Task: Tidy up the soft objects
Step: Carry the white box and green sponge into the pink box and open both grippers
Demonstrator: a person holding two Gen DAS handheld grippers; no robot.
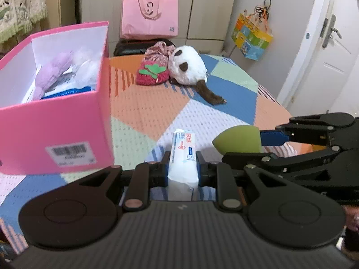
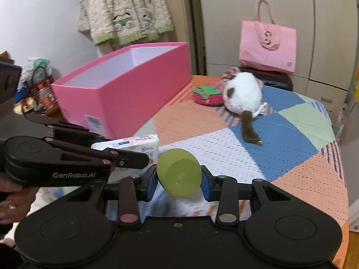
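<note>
My left gripper [image 1: 182, 164] is shut on a white tissue pack [image 1: 182, 157], held above the patchwork table; it also shows in the right wrist view [image 2: 134, 144]. My right gripper [image 2: 178, 180] is shut on a green egg-shaped sponge [image 2: 178, 174], which shows in the left wrist view [image 1: 239, 140] just right of the pack. The pink box [image 1: 53, 121] stands to the left, with a purple plush [image 1: 52, 72] and white soft things inside. A panda plush [image 1: 189, 66] and a red strawberry hat [image 1: 152, 74] lie at the table's far side.
A pink tote bag [image 1: 149, 16] stands on a black chair behind the table. A colourful bag [image 1: 252, 37] hangs on the right wall by a white door. Clutter sits left of the box in the right wrist view [image 2: 38, 89]. The table edge [image 2: 341, 179] runs along the right.
</note>
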